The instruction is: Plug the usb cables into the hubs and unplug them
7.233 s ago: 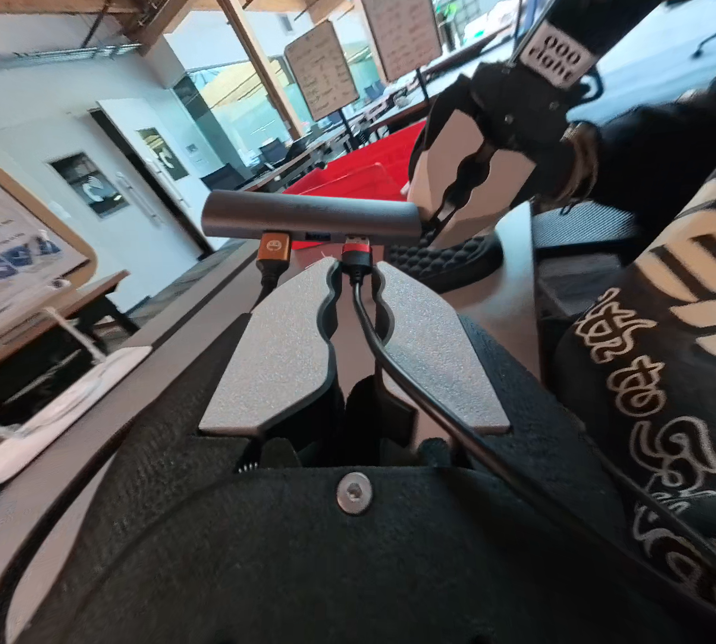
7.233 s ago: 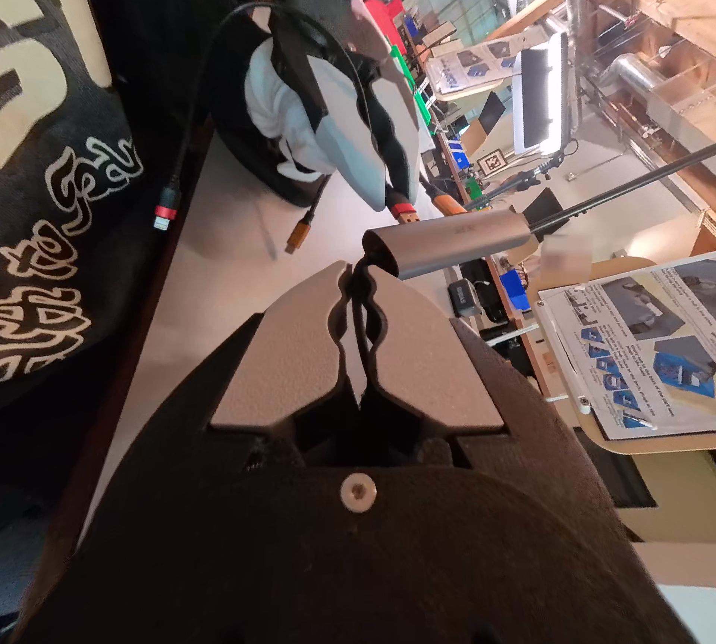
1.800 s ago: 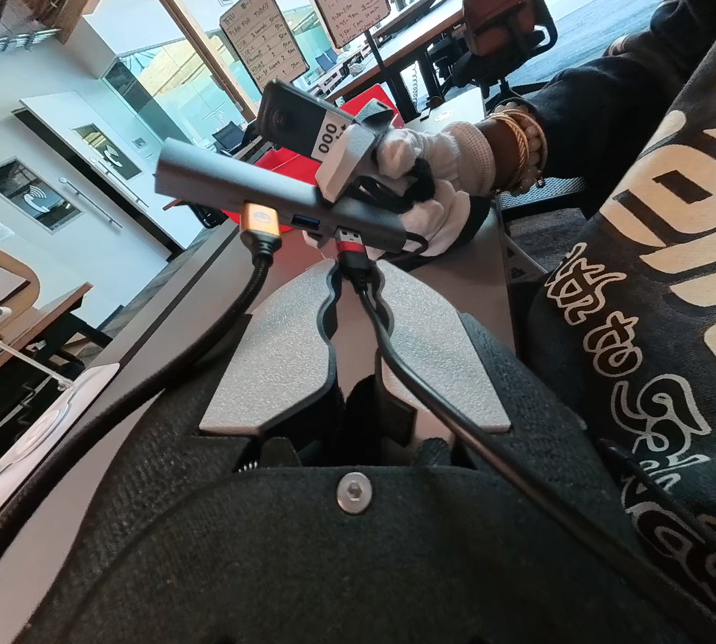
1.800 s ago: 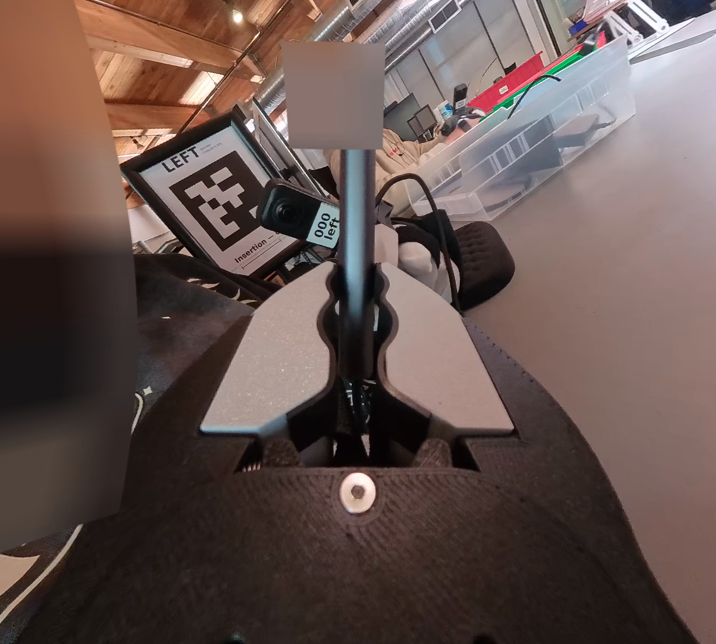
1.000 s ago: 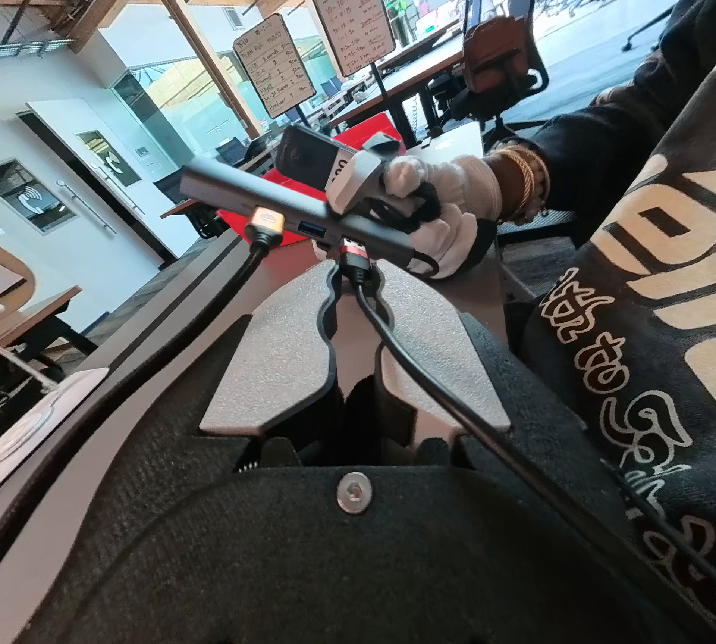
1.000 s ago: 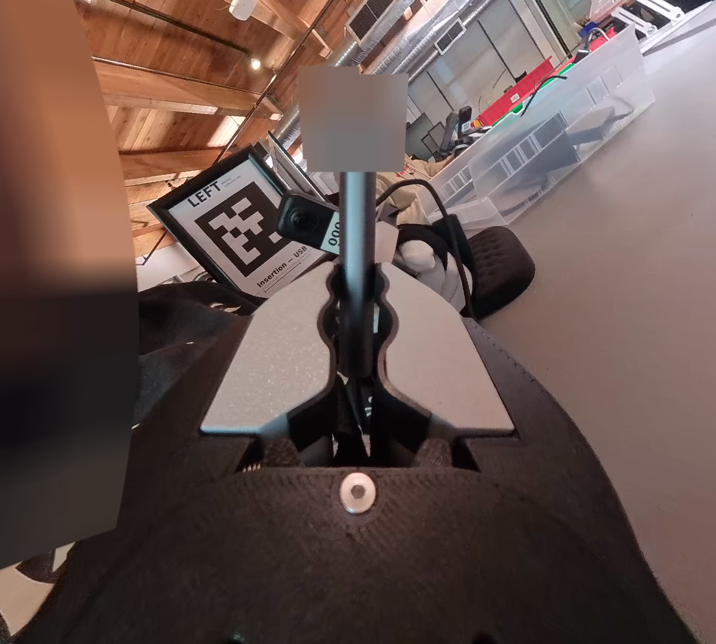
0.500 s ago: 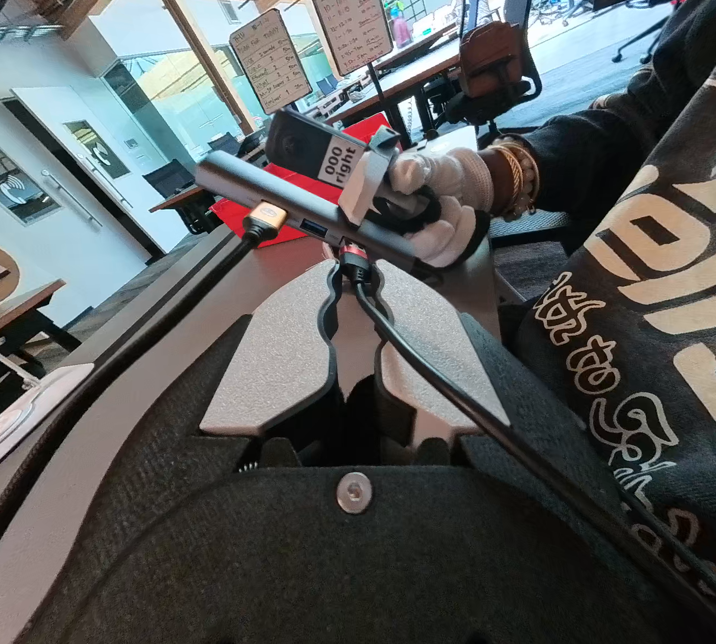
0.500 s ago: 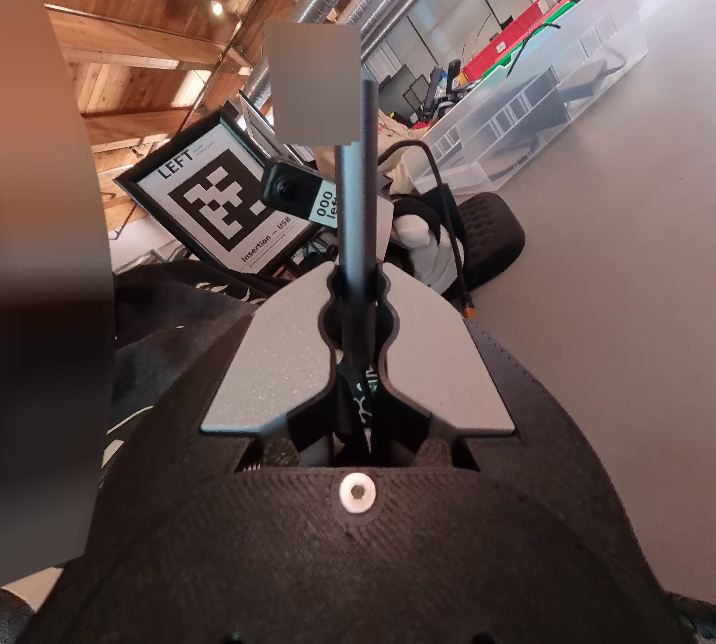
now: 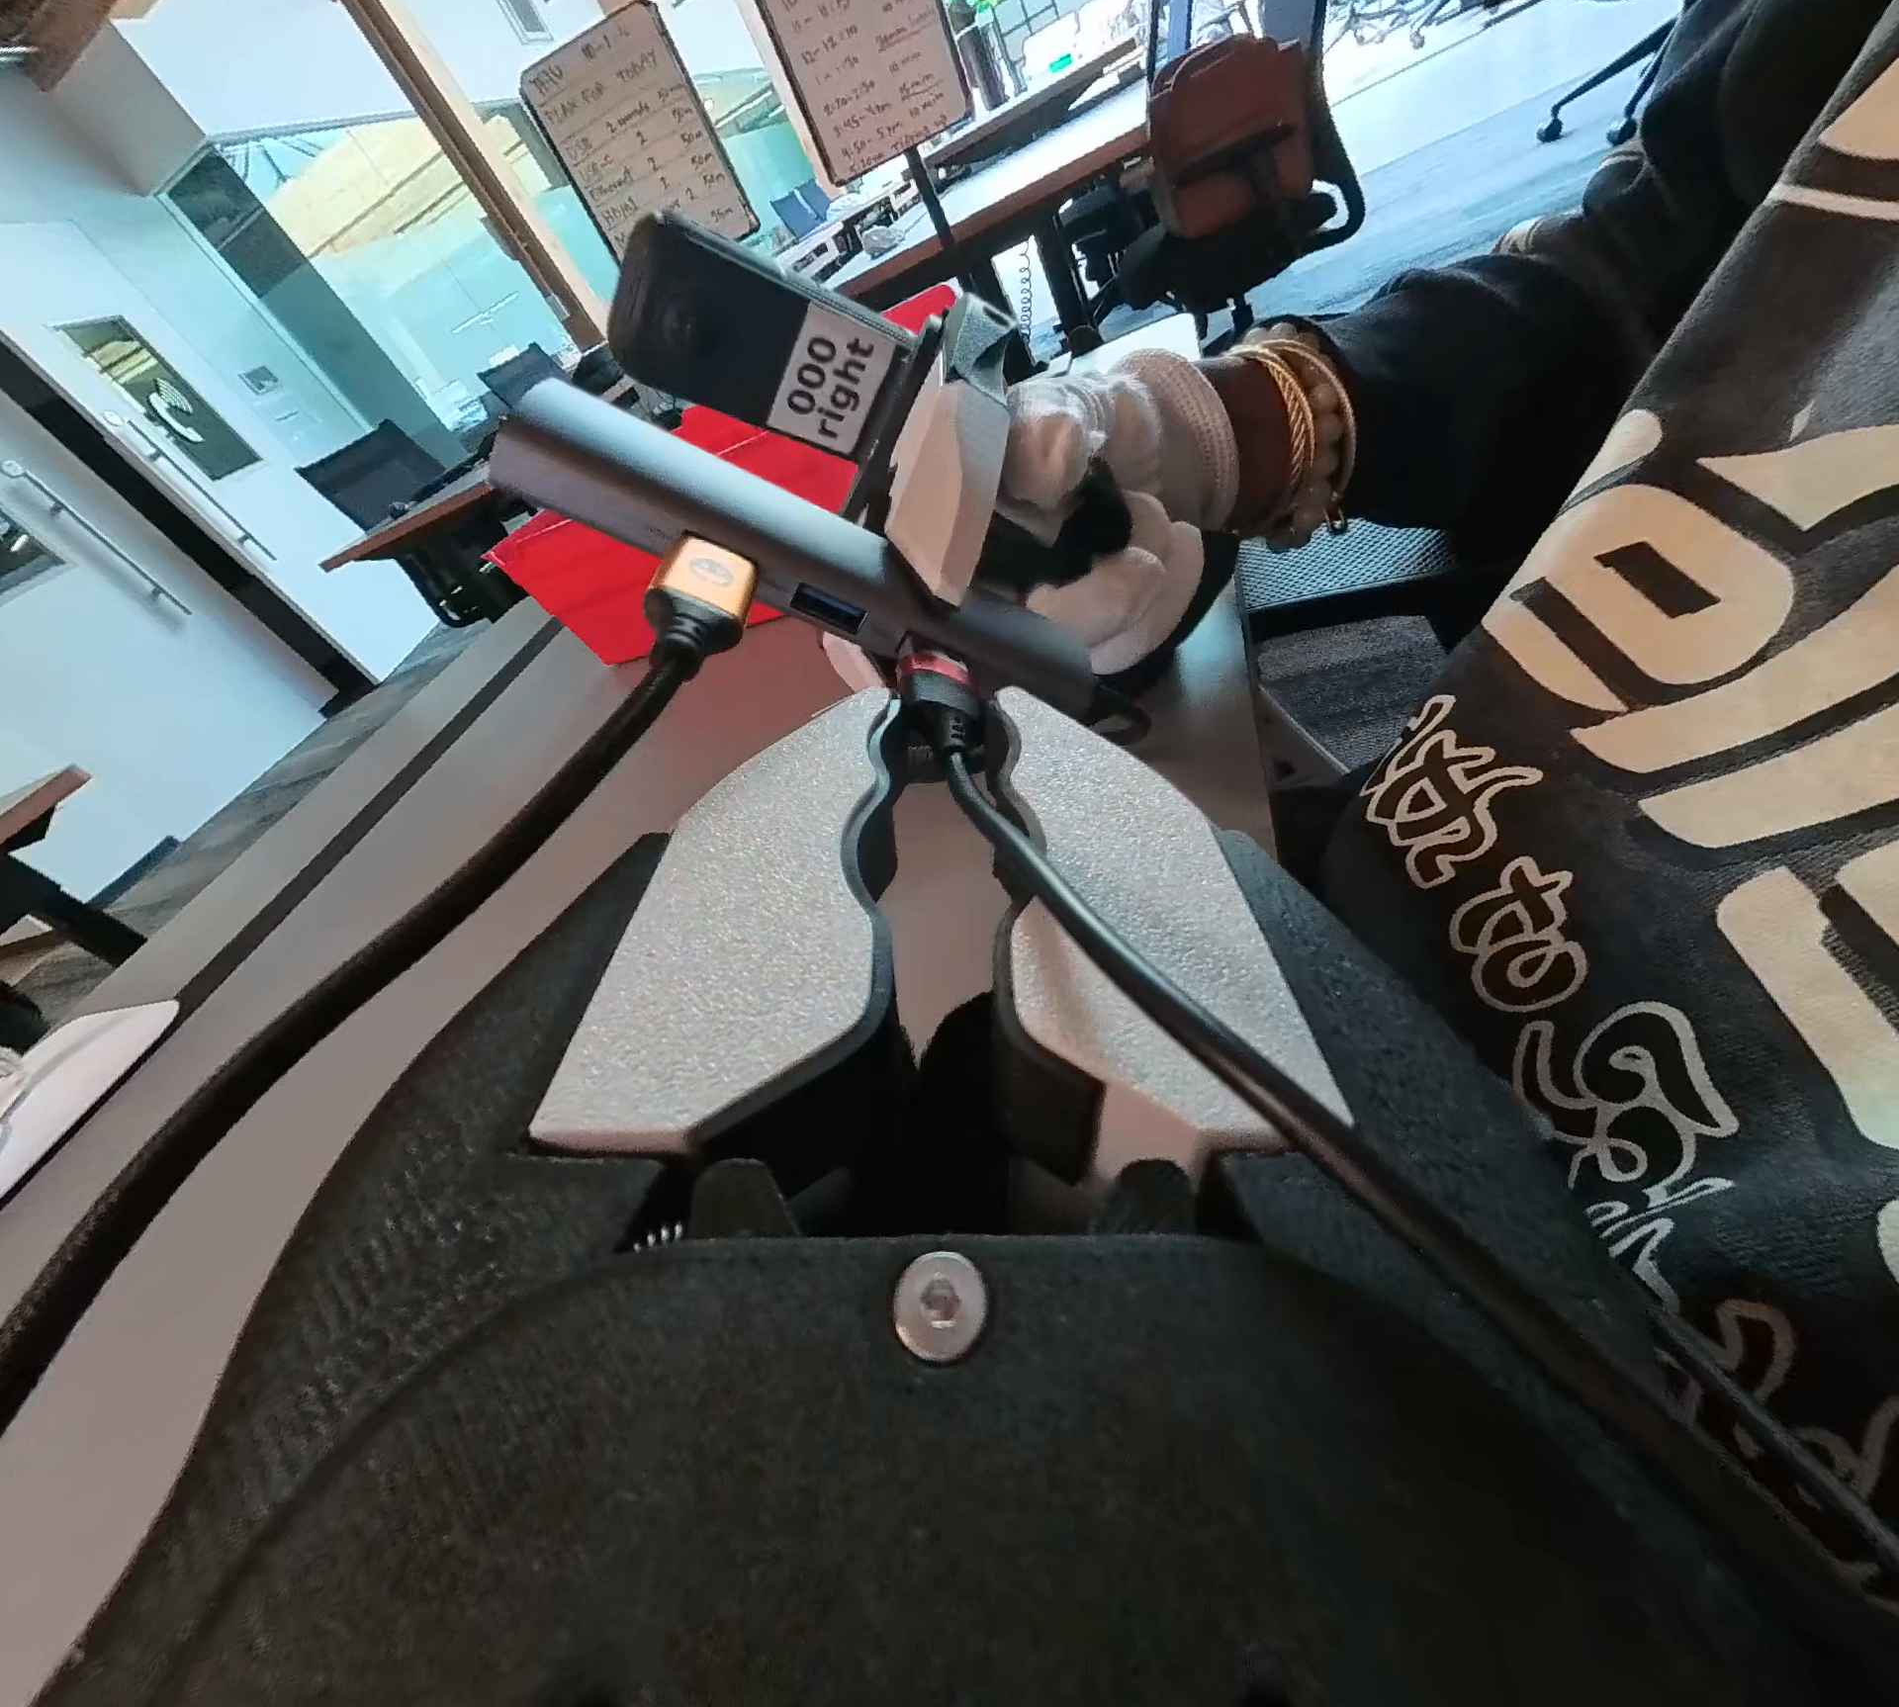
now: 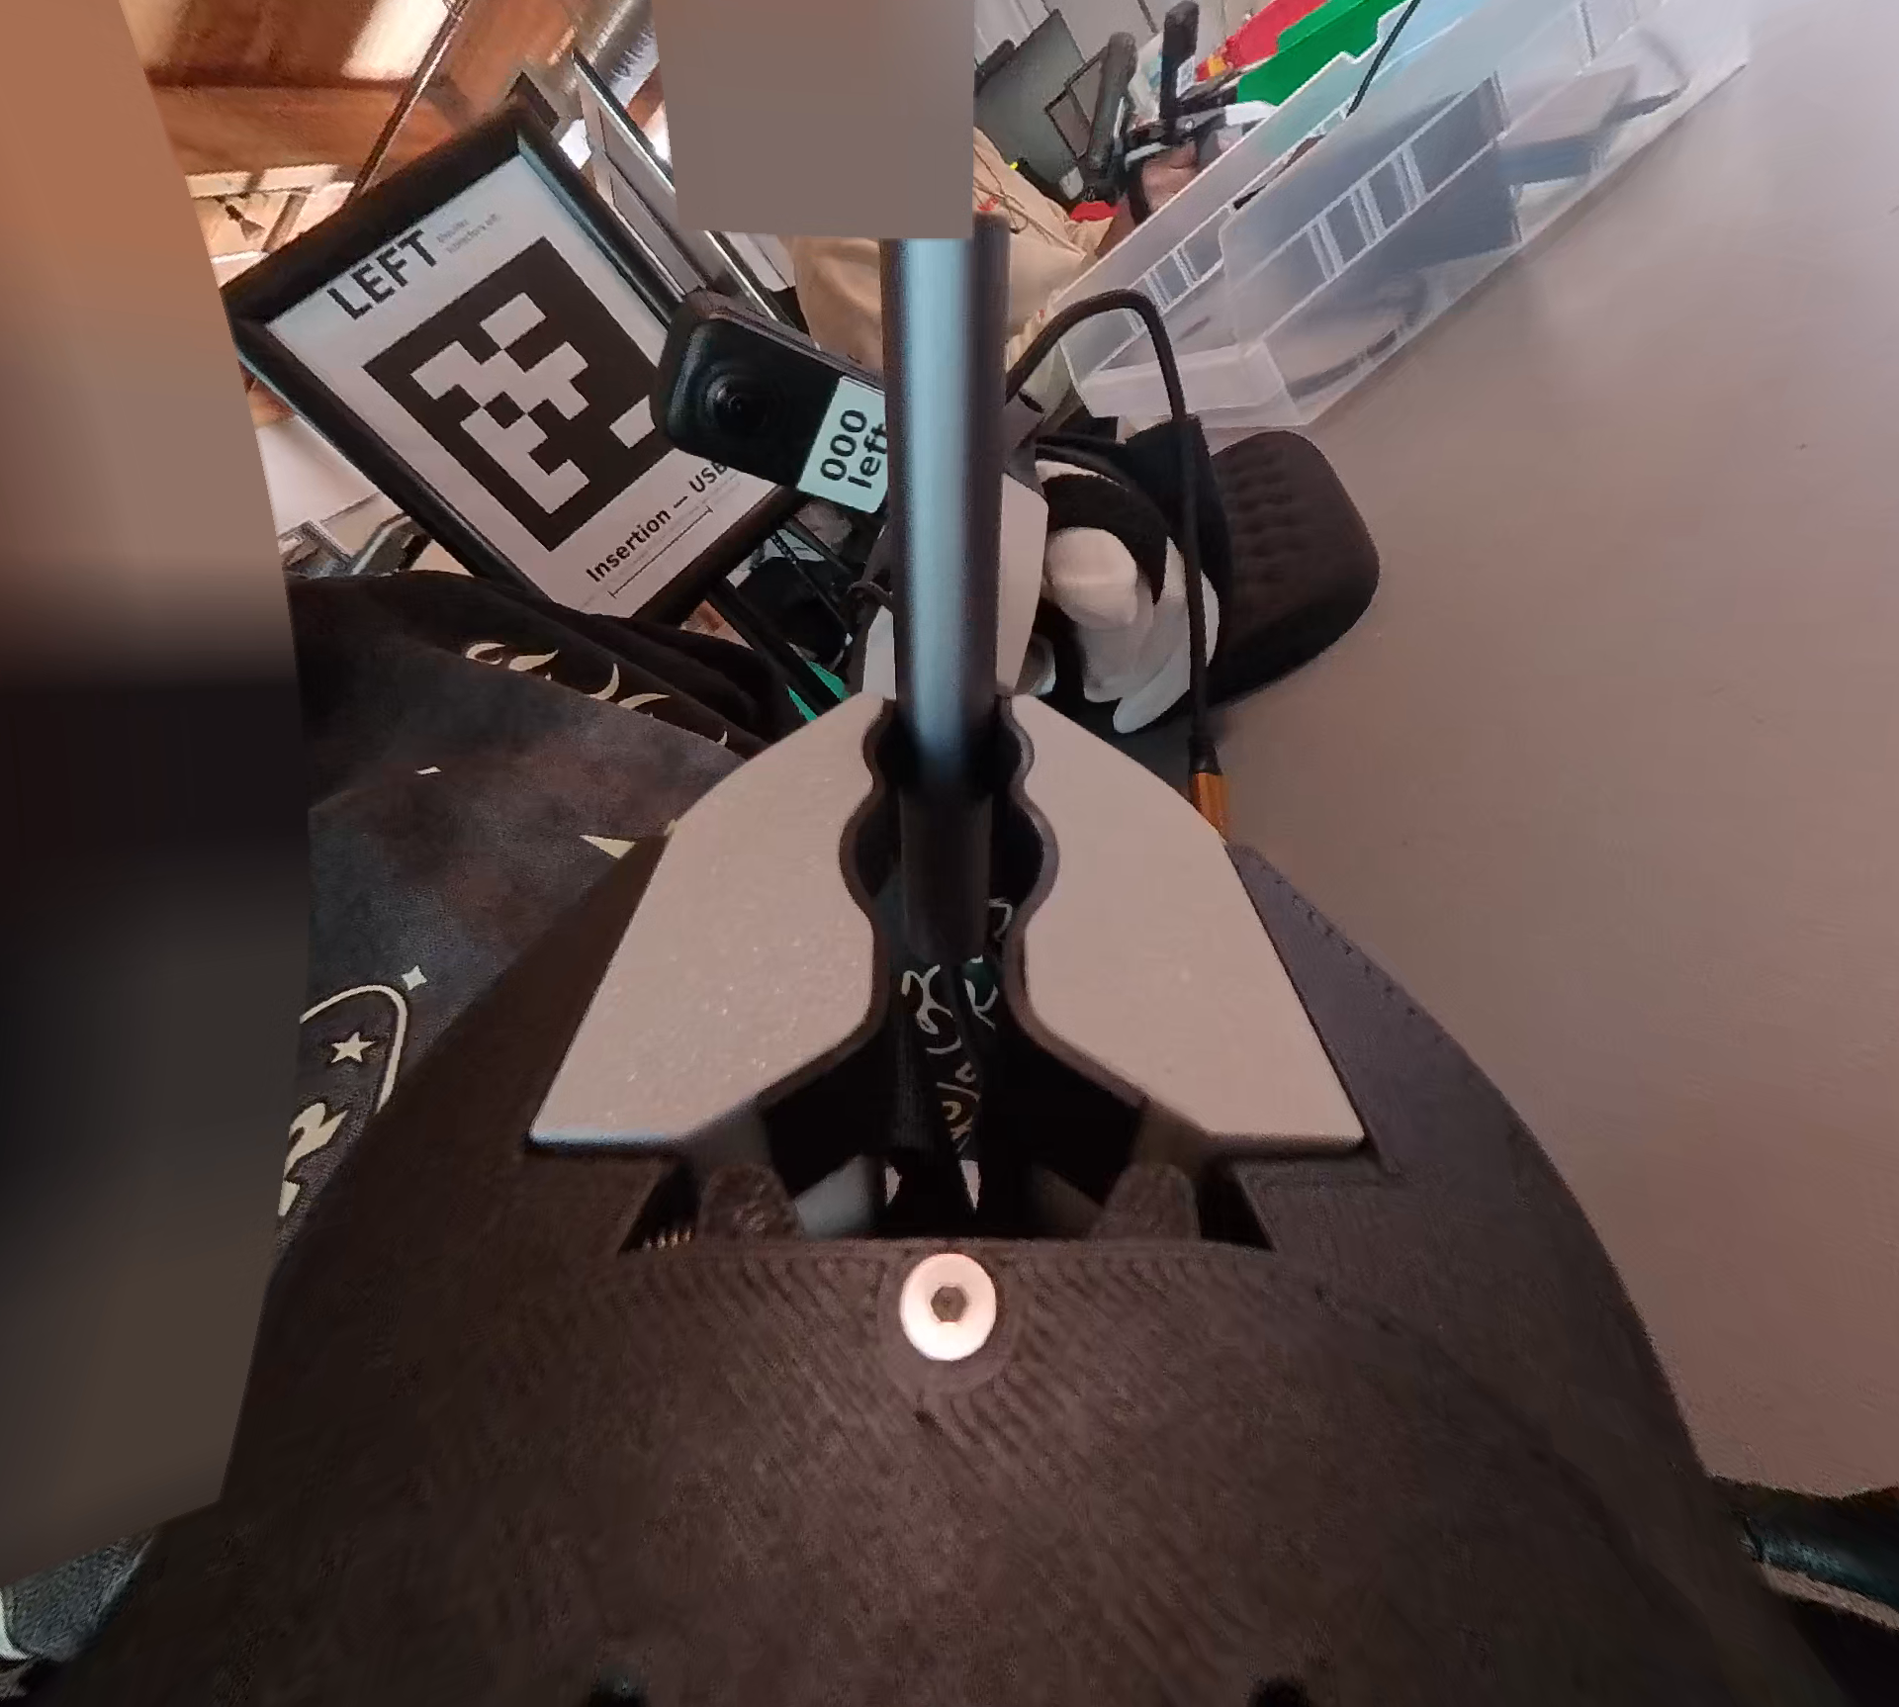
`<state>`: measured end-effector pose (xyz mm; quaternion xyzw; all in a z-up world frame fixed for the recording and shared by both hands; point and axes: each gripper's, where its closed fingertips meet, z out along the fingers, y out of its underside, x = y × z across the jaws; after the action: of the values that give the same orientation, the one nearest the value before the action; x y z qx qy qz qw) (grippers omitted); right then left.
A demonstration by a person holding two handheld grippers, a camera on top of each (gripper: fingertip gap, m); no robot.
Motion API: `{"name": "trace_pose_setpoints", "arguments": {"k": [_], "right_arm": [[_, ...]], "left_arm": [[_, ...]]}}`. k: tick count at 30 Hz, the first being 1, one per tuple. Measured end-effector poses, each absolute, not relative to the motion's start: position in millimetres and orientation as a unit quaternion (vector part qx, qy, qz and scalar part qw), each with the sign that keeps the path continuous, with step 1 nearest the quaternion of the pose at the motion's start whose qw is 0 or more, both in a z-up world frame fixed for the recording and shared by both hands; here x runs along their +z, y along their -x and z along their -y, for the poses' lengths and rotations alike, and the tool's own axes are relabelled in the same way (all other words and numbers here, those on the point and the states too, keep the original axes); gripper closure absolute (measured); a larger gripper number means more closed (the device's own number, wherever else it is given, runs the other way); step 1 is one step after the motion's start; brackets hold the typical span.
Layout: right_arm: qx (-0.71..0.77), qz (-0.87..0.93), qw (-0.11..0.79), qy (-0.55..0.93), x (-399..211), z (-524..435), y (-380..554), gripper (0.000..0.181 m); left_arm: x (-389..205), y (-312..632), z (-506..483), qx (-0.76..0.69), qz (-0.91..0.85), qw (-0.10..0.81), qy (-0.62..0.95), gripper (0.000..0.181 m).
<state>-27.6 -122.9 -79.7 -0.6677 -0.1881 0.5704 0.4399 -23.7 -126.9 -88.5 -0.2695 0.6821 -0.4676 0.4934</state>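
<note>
Left wrist view: your left tool point(image 9: 930, 738) is nearly closed, pinching the red-collared plug point(image 9: 935, 682) seated in the grey hub point(image 9: 719, 507); an orange plug point(image 9: 702, 584) sits in a port farther along, one blue port between them free; hub held off the table point(image 9: 308, 846). Right wrist view: your right tool point(image 10: 940, 738) is clamped on the hub's end. Step looks like seating or pulling the red plug; next, move straight along the port axis while bracing the hub.
</note>
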Motion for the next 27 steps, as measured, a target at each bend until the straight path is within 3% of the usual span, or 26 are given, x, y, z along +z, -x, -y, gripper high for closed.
{"name": "trace_pose_setpoints", "arguments": {"k": [20,27], "right_arm": [[0.544,0.202,0.466,0.668,-80.8,123.2,28.5,0.164],[0.585,0.161,0.484,0.63,-69.7,116.7,24.6,0.164]], "left_arm": [[-104.0,19.2,134.1,-0.454,-0.715,0.453,0.277,0.167],[-90.6,16.9,126.3,-0.458,-0.679,0.499,0.282,0.165]]}}
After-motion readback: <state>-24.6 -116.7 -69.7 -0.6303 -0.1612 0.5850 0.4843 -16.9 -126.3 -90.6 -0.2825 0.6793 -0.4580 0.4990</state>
